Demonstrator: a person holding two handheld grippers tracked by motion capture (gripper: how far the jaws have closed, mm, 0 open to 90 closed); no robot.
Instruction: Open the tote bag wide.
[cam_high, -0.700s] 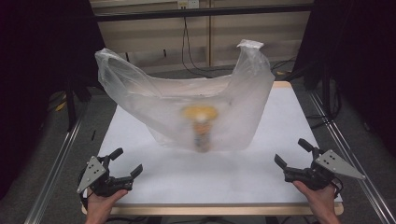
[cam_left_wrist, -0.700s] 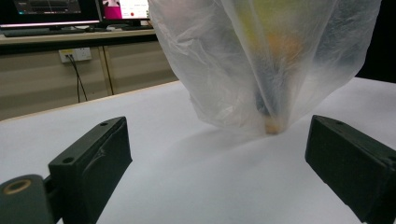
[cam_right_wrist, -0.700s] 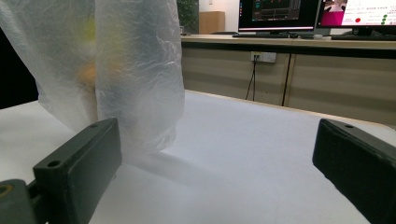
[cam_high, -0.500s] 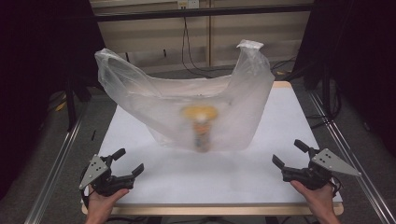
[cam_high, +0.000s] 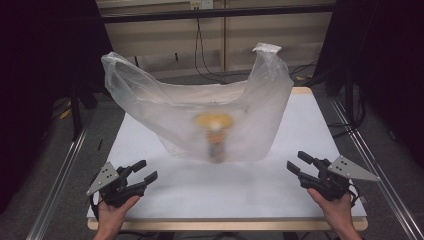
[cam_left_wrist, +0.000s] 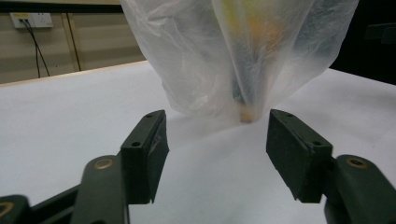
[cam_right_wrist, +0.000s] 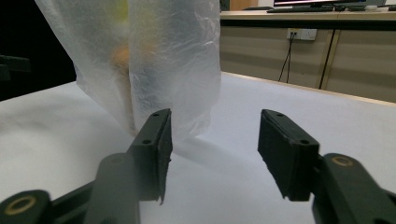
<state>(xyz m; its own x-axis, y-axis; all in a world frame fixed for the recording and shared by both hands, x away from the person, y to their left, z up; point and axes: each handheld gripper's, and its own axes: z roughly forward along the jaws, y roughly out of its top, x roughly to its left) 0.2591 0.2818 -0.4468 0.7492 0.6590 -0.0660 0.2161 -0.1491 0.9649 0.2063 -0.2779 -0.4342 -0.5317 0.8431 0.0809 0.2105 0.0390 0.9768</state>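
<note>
Black jaws of the left gripper (cam_high: 143, 170) stand parted with nothing between them, low over the near left corner of the table (cam_high: 310, 120), held by the person's left hand (cam_high: 114, 210) that enters from the bottom edge of the high view. The right gripper (cam_high: 300, 163) sits at the near right corner in the right hand (cam_high: 334, 207); its jaws are likewise spread apart and empty, and both grippers point inward toward the table's middle. In the left gripper view the left gripper (cam_left_wrist: 215, 140) shows bare white surface in the gap between its pads, and the right gripper view shows the same for the right gripper (cam_right_wrist: 212, 147). Each gripper is well apart from the bag and touches nothing but the air above the tabletop. Farther in, at the centre of the white table, stands a translucent plastic bag (cam_high: 170, 107), its base resting on the surface and its two handles raised, one up at the left and one up at the right. Inside the bag, seen blurred through the film, is an upright container with a yellow top (cam_high: 215, 137); its label cannot be read. Beyond the far edge lie a pale wall panel with hanging cables (cam_high: 200, 45) and dark surroundings.
</note>
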